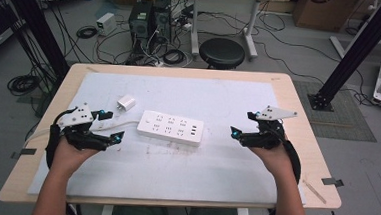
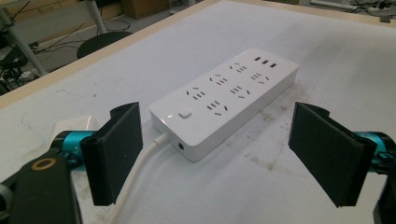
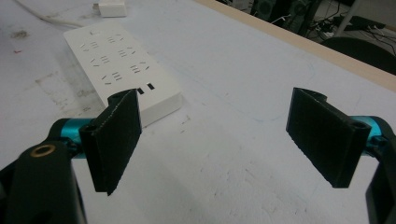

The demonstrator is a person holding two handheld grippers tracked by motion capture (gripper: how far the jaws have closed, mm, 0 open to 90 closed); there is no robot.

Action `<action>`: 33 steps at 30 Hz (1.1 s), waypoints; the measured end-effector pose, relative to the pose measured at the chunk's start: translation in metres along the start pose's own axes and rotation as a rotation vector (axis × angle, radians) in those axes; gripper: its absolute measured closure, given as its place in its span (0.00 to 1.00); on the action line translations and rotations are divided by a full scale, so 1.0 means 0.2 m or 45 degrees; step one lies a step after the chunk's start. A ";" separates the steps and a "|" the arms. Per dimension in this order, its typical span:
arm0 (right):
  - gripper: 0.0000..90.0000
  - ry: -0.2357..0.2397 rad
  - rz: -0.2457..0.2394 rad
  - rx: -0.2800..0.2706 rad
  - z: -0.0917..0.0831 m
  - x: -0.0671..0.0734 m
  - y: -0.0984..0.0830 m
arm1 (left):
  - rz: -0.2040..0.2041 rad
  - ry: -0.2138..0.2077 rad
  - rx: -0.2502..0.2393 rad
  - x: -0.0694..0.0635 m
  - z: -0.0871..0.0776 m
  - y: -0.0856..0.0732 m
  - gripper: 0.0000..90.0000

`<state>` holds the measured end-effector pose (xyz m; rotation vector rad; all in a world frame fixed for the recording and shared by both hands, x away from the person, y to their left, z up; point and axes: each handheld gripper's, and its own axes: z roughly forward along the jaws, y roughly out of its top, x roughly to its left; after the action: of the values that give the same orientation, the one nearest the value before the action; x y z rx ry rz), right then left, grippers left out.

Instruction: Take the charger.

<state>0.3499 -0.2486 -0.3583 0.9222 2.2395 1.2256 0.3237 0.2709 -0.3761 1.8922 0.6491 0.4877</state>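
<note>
The power strip [image 1: 170, 128] lies flat near the middle of the white surface [image 1: 174, 171], its cord [image 1: 108, 132] leaving toward 9 o'clock. A white charger [image 1: 126, 102] sits at its 10 o'clock, apart. The left claw [image 1: 108, 126] at 9 and the right claw [image 1: 242, 123] at 3 hover wide open, holding nothing.

Bare forearms, no sleeves, left gripper [image 1: 108, 127] and right gripper [image 1: 242, 123] black-framed with teal joints, flat black ribbed fingers [image 2: 117, 151], grey 3-cornered top plates, brass-ringed screw hole
</note>
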 end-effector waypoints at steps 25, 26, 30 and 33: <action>0.20 0.008 -0.004 0.042 0.05 0.02 -0.01 | -0.092 0.164 0.131 0.42 0.32 0.08 0.20; 0.20 0.008 -0.004 0.042 0.05 0.02 -0.01 | -0.112 0.174 0.140 0.44 0.34 0.08 0.20; 0.20 0.010 -0.005 0.062 0.08 0.04 -0.02 | -0.118 0.189 0.185 0.50 0.42 0.06 0.20; 0.20 0.015 -0.018 0.062 0.09 0.04 -0.02 | -0.143 0.210 0.236 0.56 0.47 0.04 0.20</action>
<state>0.3535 -0.2342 -0.3708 0.9183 2.2905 1.1779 0.4672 0.2735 -0.4010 1.9895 0.9314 0.5296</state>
